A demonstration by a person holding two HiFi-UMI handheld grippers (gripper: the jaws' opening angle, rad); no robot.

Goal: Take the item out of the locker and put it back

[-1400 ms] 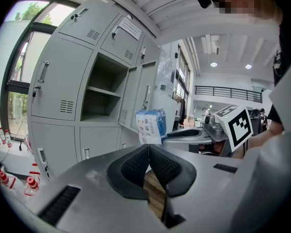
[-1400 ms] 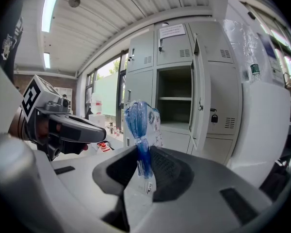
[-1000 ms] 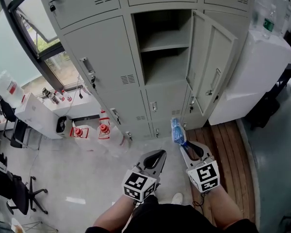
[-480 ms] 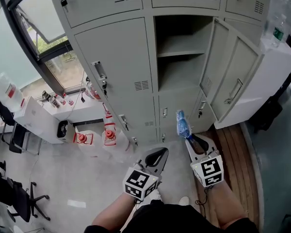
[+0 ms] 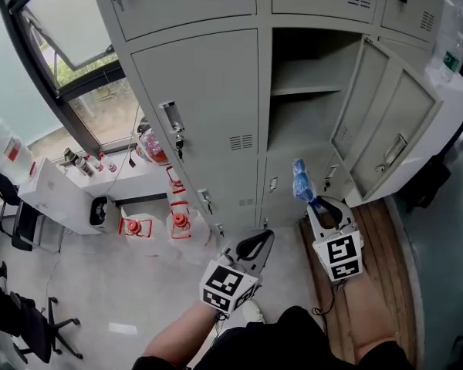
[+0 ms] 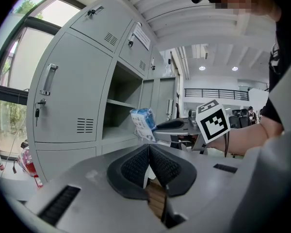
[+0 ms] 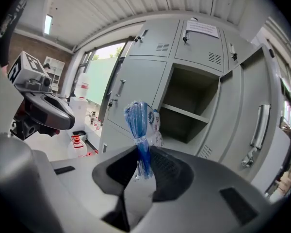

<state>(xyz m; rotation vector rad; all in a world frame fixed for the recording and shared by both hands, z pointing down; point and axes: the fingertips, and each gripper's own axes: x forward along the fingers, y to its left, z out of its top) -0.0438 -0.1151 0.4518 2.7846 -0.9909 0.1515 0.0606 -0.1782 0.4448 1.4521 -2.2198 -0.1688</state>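
Blue-white packet [image 5: 302, 182], pinched in right tongs [image 5: 315, 201], now closer to open locker [image 5: 302, 122] than before; left tongs [image 5: 267, 237] pressed together, empty. Return likely underway.

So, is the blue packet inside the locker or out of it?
Out. The right gripper holds the blue packet in front of the open locker.

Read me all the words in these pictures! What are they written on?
Nothing reads clearly.
Paper notice on the upper locker door: too blurred.
Blue packet in the right gripper: print too small.
Marker cube: black squares only, no letters.
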